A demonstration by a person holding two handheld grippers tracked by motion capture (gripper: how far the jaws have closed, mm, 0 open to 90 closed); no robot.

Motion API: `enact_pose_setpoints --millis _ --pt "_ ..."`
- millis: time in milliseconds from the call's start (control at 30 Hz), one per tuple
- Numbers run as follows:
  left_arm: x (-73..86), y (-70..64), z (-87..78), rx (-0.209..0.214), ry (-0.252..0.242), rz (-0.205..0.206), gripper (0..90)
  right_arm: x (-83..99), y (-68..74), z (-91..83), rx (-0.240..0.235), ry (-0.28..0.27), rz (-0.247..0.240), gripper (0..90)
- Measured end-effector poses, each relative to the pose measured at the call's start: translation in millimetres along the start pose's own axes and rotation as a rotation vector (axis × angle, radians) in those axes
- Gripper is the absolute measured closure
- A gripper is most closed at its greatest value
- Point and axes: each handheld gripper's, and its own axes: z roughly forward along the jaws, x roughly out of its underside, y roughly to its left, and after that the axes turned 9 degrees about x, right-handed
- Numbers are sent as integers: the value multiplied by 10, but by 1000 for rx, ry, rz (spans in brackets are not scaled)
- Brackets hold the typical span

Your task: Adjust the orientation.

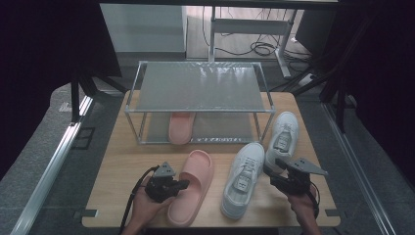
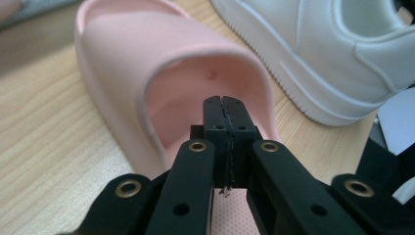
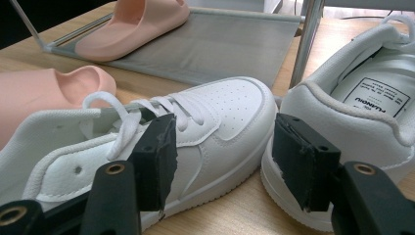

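Observation:
A pink slipper (image 1: 193, 182) lies on the wooden table (image 1: 117, 181). My left gripper (image 1: 182, 185) is shut, its jaws pressed together over the footbed and pointing into the strap opening of that pink slipper (image 2: 161, 73), as the left gripper (image 2: 226, 105) view shows. A white sneaker (image 1: 243, 178) lies to the slipper's right, with a second white sneaker (image 1: 284, 133) farther right and back. My right gripper (image 1: 275, 172) is open near the second sneaker's heel. The right gripper (image 3: 230, 161) view shows one sneaker (image 3: 215, 117) ahead and the second sneaker's heel (image 3: 352, 122) at the right jaw.
A metal shoe rack (image 1: 200, 88) with two grey shelves stands at the back of the table. Another pink slipper (image 1: 180, 128) rests on its lower shelf (image 3: 220, 49). A rack post (image 3: 308, 39) rises between the sneakers. Bare wood lies left of the slipper.

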Motion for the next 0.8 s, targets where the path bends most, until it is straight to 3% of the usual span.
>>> enact_pose_setpoints --millis 100,367,800 --pt "22 41 4 -23 14 -8 900 -4 4 -23 -1 -4 1 426" --pt "30 59 15 -21 16 -14 898 -1 3 -16 0 -2 1 426" --pt "-39 -178 164 47 32 46 898 -9 -5 -29 1 -7 3 425"
